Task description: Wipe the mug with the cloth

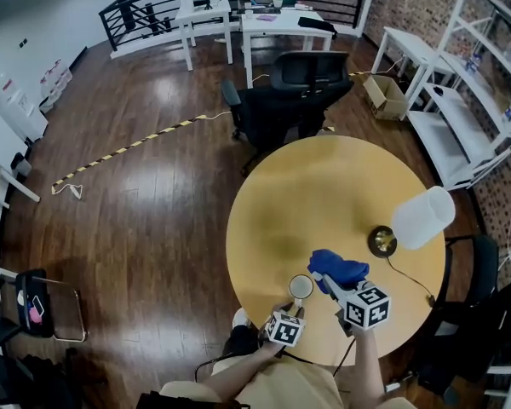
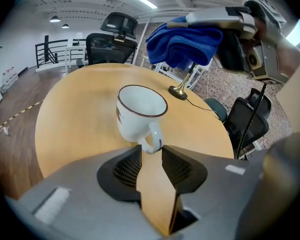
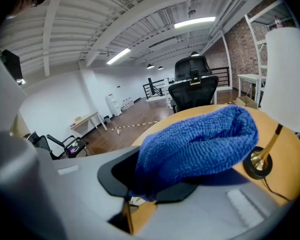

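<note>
- Near edge of a round yellow wooden table (image 1: 324, 186): a white ceramic mug (image 1: 301, 287) with a thin dark rim, upright, mouth open to the ceiling, handle turned towards the near side.
- Clenched on that handle, at its lower curve: the left claw (image 2: 150, 151), tips on either side of the loop, with only a narrow gap behind them.
- Mug body just beyond the left claw's tips, base seemingly on the table.
- Gripped in the right claw (image 3: 140, 184): a blue terry cloth (image 3: 200, 144), bunched into a thick roll that bulges forward and to the right past the tips.
- Cloth up off the table, to the right of the mug and a little farther, close to it but not touching.
- Seen from the left gripper view, the same cloth high and to the right of the mug, the right claw's grey body and marker cube behind it.
- Farther right on the table: a lamp with a white cylindrical shade (image 1: 422, 217) and a round brass base (image 1: 381, 241), a thin dark cord trailing from the base towards the near right rim.
- Beyond the far side of the table: a black office chair (image 1: 289, 92) on a dark wooden floor.
- Farther back still, white tables and a black railing; white shelving along the brick wall at the right.
</note>
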Demonstrator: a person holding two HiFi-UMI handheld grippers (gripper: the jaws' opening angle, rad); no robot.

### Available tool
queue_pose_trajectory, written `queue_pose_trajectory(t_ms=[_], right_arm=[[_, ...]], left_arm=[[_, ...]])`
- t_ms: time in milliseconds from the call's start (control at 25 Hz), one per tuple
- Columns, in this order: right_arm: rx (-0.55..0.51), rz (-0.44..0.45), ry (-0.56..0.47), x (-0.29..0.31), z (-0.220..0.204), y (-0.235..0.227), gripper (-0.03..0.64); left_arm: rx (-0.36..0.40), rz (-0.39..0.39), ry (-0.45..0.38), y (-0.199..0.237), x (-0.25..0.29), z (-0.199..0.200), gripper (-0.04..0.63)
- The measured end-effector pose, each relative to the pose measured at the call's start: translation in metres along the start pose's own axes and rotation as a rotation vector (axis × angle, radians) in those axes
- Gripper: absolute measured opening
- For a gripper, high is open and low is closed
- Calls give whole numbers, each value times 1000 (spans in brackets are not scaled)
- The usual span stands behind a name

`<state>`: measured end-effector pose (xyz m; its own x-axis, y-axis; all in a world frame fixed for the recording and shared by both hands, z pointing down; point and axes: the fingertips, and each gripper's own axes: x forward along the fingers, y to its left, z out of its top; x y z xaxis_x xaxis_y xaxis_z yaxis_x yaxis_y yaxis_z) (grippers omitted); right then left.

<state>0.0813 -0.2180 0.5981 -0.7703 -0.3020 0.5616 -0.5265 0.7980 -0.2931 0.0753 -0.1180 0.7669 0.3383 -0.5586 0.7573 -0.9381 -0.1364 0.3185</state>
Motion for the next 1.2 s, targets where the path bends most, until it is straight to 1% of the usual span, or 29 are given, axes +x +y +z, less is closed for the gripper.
queue_pose_trajectory(t_ms=[160,280,360,440,520,600,680,800,880,1000,1080,1200], right_arm=[[-10,11,13,11,6,7,77],[-28,25,31,18,13,10,77],[-48,52,53,26,23,13,77],[-71,104,118,41,34,17,77],[-108,169,237,63,43,29,78],[-161,223,398,92,43,44,78],[-223,270,619,120,26,58,78],[-331,321,1007,147,-22,66,77],[-397,302,1196,160,-47,62,75],[-482,233,1405,169,-73,52,75],[-516,201,1514,172,-86,50,75],[-502,165,1611,176,-98,56,75]], left_arm=[[21,11,-11,1,3,5,75],[38,27,-23,3,4,8,71],[60,51,-35,9,3,11,64],[77,67,-48,14,2,13,60],[93,76,-59,20,-1,16,58],[117,85,-67,26,-5,19,57],[143,95,-74,31,-6,23,54],[176,110,-81,37,-4,27,51],[196,119,-82,42,-2,31,51],[206,124,-86,50,-1,39,51],[201,123,-87,54,-2,40,51],[187,130,-83,62,-3,37,51]])
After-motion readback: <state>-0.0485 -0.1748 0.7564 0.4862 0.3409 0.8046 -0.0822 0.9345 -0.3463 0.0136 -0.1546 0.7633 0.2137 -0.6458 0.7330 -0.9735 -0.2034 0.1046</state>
